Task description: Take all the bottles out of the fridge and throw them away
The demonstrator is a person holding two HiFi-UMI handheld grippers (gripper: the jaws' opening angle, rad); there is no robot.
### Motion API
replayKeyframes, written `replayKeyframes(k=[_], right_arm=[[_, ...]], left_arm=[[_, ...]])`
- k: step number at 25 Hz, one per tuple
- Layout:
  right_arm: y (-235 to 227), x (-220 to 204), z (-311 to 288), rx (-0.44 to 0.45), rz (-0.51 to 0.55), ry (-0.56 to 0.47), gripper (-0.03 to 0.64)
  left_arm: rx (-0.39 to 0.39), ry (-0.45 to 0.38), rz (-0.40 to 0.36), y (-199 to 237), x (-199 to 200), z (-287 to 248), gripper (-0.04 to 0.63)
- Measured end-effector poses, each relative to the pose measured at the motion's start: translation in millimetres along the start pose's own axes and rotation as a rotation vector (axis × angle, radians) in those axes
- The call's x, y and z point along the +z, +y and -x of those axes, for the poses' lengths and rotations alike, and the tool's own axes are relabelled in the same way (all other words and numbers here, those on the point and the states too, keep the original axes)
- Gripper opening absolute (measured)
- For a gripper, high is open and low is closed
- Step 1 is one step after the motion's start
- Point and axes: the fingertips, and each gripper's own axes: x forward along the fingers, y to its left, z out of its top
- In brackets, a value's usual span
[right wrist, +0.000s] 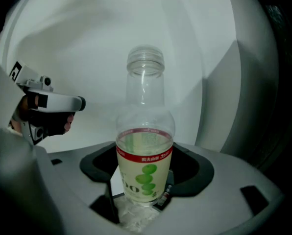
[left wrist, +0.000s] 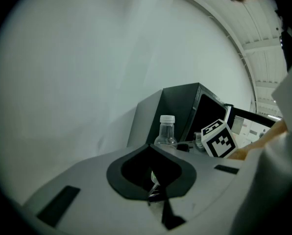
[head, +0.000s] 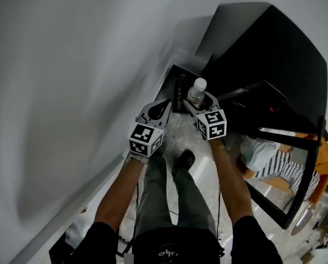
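Observation:
A clear bottle with a white cap, a red band and a pale green label stands upright between the jaws of my right gripper, which is shut on its lower body. In the right gripper view the bottle fills the middle, gripped at the label. My left gripper hangs just left of it at about the same height, shut with nothing in it. Its view shows the jaw tips meeting, with the bottle and the right gripper's marker cube behind them. The left gripper shows at the left of the right gripper view.
A black fridge stands at the right with its glass door swung open. A small dark box sits on the floor by the pale wall, just beyond the grippers. My legs and shoe are below. A person in striped clothes is at the right.

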Motion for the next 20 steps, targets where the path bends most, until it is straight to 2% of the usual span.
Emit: replayKeyframes(k=[10, 20], right_arm=[[-12, -122, -40, -0.038, -0.066, 0.121, 0.319], [-51, -193, -102, -0.106, -0.124, 0.144, 0.321]], left_arm=[[-0.008, 0.061, 0.047, 15, -90, -23, 0.002], [-0.014, 0.082, 0.050, 31, -140, -47, 0.002]])
